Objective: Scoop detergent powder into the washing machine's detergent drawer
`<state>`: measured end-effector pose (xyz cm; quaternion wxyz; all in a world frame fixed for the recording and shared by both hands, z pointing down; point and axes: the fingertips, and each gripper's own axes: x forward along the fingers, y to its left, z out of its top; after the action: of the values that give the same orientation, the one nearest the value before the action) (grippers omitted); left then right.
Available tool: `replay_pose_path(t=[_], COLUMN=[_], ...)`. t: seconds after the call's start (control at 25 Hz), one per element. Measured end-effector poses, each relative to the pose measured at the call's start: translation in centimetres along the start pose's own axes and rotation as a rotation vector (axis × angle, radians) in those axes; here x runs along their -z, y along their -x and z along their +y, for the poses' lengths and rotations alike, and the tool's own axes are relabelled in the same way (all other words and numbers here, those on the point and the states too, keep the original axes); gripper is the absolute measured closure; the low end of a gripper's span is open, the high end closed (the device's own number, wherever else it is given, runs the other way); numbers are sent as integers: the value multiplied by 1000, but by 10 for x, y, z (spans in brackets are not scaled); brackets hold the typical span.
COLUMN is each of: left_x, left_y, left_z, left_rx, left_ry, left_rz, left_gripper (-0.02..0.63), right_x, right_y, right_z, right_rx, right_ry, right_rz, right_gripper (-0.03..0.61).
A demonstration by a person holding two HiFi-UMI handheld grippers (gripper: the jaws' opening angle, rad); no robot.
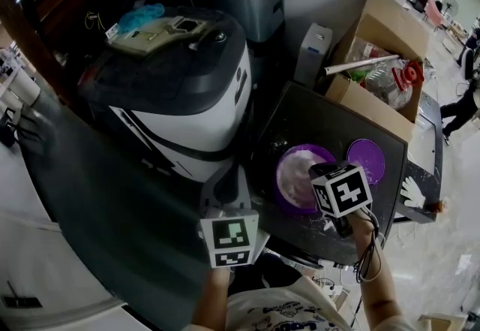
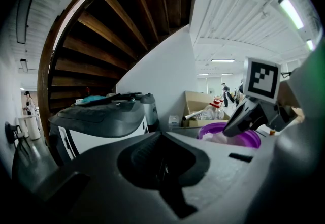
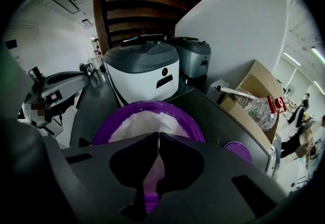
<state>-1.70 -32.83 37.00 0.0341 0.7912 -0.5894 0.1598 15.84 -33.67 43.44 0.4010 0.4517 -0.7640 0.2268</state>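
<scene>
the right gripper (image 3: 156,136) hangs over the purple tub (image 3: 101,127) of white detergent powder (image 3: 134,125) on the dark desk (image 1: 315,115), its jaws pressed together. the left gripper (image 2: 161,137), jaws likewise together with nothing between them, is low beside the white and grey washing machine (image 1: 191,108).

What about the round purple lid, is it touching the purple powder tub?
Apart. The head view shows a strip of dark table between the round purple lid and the round purple tub of white powder; the right gripper view shows the gap too.
</scene>
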Motion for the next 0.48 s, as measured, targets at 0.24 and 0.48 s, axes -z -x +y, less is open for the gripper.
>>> replay_pose_path(t=[0.24, 0.48], left_x=[-1, 1], left_y=[3, 5], left_z=[-1, 1], left_rx=[-6, -14], left_ry=[3, 6], left_rz=[-1, 2], left_gripper=[612, 612], right_x=[3, 4], right_y=[0, 1], right_z=[4, 6], right_rx=[-43, -112], right_ry=[-19, -84], right_rz=[16, 10], right_gripper=[557, 557])
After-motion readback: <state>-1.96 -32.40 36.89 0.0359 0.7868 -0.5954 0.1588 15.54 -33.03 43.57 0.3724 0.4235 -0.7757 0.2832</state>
